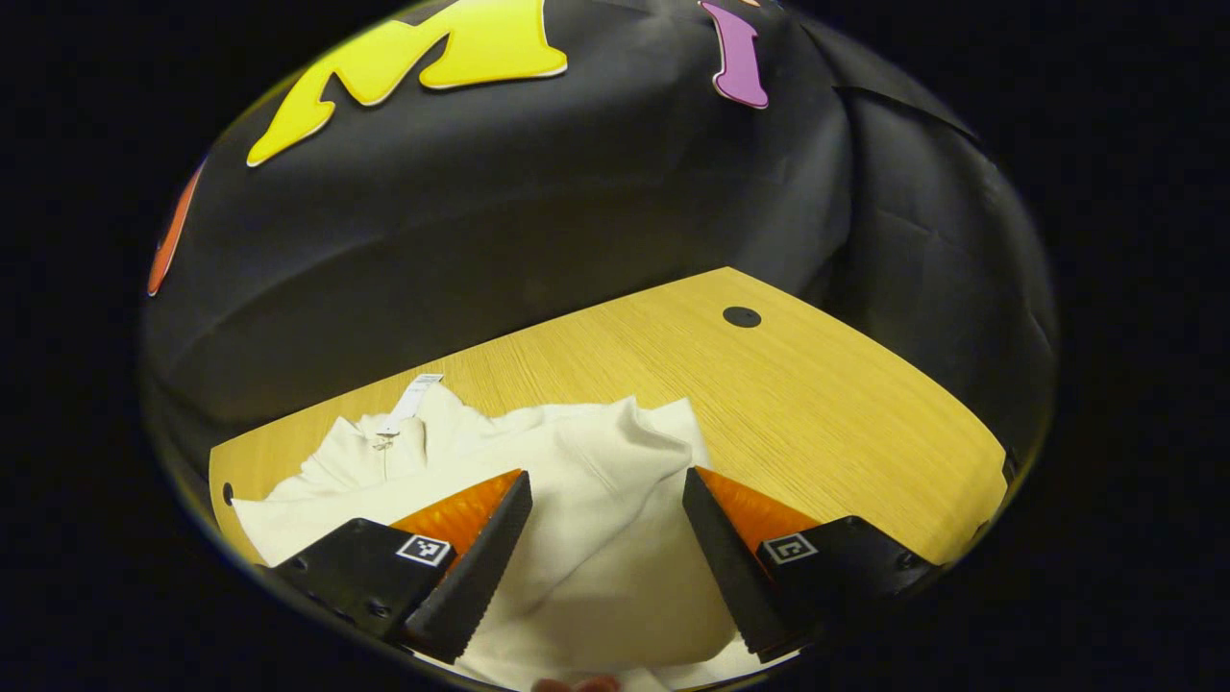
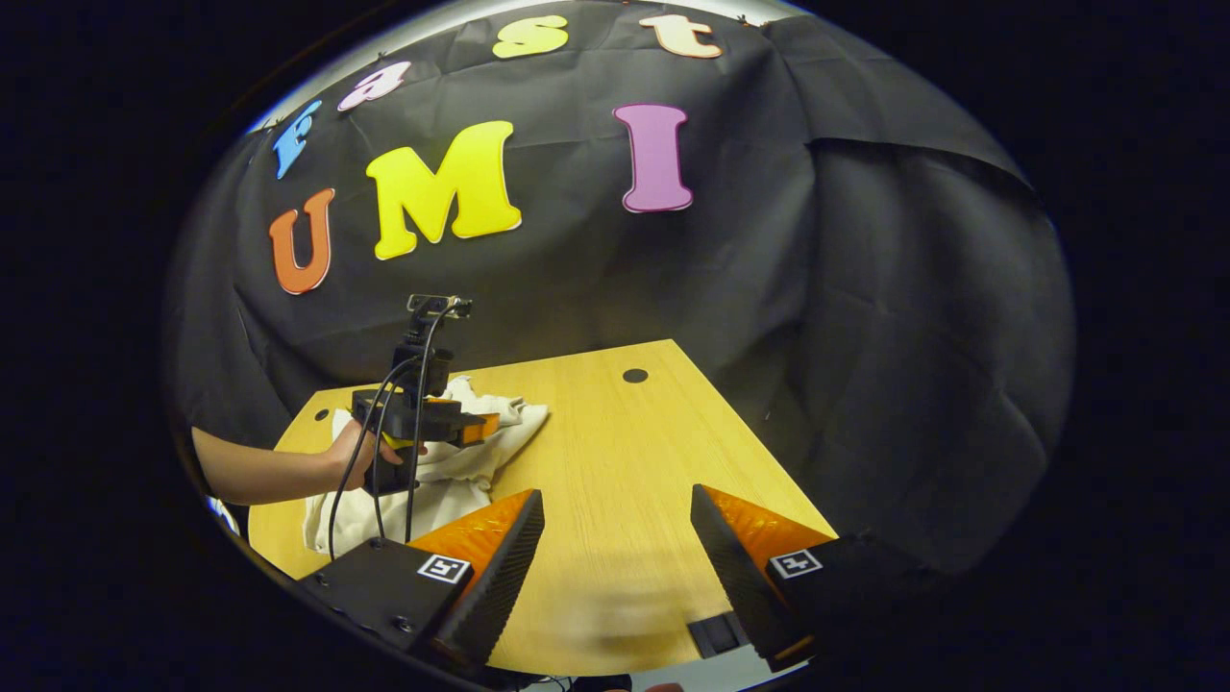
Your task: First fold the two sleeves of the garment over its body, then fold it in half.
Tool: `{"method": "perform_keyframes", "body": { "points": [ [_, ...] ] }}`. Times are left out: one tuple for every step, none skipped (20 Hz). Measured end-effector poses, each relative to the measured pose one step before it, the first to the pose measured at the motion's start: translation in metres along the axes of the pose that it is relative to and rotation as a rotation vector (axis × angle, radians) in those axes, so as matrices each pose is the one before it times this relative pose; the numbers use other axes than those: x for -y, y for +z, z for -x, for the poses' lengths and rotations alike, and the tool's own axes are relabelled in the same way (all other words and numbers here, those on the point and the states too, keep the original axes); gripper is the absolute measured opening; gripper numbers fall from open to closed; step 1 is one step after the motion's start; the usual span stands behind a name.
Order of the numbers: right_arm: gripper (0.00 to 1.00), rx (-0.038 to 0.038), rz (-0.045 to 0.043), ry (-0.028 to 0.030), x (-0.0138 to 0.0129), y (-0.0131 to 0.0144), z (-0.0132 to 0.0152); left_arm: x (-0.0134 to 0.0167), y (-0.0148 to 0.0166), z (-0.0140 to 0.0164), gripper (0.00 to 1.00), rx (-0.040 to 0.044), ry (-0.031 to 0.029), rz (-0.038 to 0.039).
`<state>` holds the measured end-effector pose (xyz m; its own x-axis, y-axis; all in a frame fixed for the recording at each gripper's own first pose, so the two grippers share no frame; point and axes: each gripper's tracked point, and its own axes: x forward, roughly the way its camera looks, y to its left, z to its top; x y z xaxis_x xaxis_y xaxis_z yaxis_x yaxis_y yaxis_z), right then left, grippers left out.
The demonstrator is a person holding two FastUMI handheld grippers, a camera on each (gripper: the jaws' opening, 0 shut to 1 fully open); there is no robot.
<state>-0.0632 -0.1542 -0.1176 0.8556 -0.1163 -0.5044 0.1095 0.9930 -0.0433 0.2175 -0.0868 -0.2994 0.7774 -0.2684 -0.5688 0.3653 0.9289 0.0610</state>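
A cream-white garment point(image 1: 586, 500) lies on the wooden table point(image 1: 826, 423), collar and white tag point(image 1: 413, 399) toward the far left. Its cloth is bunched, with a sleeve folded over the body near the middle. My left gripper point(image 1: 607, 485) hovers open just above the garment, nothing between its fingers. In the right gripper view the garment point(image 2: 452, 471) sits at the table's left side with the left gripper point(image 2: 471, 428) held over it by a hand point(image 2: 346, 461). My right gripper point(image 2: 617, 505) stands open over bare wood to the right of the garment, apart from it.
The table point(image 2: 615, 461) has a round dark cable hole point(image 2: 634, 376) near its far edge and small holes at the left edge. Black cloth walls close the back and right. Cables point(image 2: 384, 481) hang from the left gripper. Bare wood lies right of the garment.
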Motion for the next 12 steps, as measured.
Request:
{"method": "perform_keyframes", "body": {
  "points": [
    [0.96, 0.00766, 0.00689, 0.01892, -0.0091, 0.00389, -0.00402, -0.00397, 0.00431, 0.01227, 1.0, 0.01856, 0.01103, 0.01076],
    [0.93, 0.0063, 0.0077, 0.02191, -0.01055, 0.00321, -0.00391, -0.00843, 0.00451, 0.01545, 1.0, 0.02247, 0.01798, 0.01382],
    [0.93, 0.00451, 0.00895, 0.0217, -0.01032, 0.00198, -0.00492, -0.00662, 0.00313, 0.013, 1.0, 0.01459, 0.01474, 0.01341],
    [0.93, 0.0031, 0.0072, 0.02553, -0.01002, 0.0016, -0.00641, -0.00835, 0.00265, 0.01791, 1.0, 0.01611, 0.0162, 0.01572],
    [0.94, 0.00144, 0.00841, 0.02768, -0.01226, 0.00125, -0.006, -0.00949, 0.00047, 0.01658, 1.0, 0.00785, 0.01432, 0.01375],
    [0.96, 0.00014, 0.00722, 0.0253, -0.01129, 0.00008, -0.00724, -0.01278, 0.0011, 0.01888, 1.0, 0.01647, 0.02587, 0.01928],
    [0.94, -0.00234, 0.00655, 0.02744, -0.0112, -0.00102, -0.00704, -0.01262, -0.00143, 0.01713, 1.0, 0.00736, 0.02363, 0.02173],
    [0.94, -0.0059, 0.00974, 0.02693, -0.01011, -0.00192, -0.01315, -0.01339, -0.00039, 0.01568, 1.0, 0.0089, 0.02544, 0.01972],
    [0.94, -0.00915, 0.01005, 0.02197, -0.00998, -0.00331, -0.0088, -0.01496, -0.00177, 0.01568, 1.0, 0.00447, 0.0291, 0.01777],
    [0.93, -0.01076, 0.00689, 0.02023, -0.00702, -0.00384, -0.00644, -0.01563, -0.0029, 0.01417, 1.0, 0.00296, 0.02838, 0.01555],
    [0.97, -0.0133, 0.00558, 0.01591, -0.00724, -0.00546, -0.00675, -0.01528, -0.00346, 0.01275, 1.0, 0.00313, 0.02764, 0.01671],
    [0.97, -0.01506, 0.00479, 0.0124, -0.00645, -0.00574, -0.00566, -0.01463, -0.0051, 0.01057, 1.0, -0.00516, 0.02635, 0.01627]
  ]
}}
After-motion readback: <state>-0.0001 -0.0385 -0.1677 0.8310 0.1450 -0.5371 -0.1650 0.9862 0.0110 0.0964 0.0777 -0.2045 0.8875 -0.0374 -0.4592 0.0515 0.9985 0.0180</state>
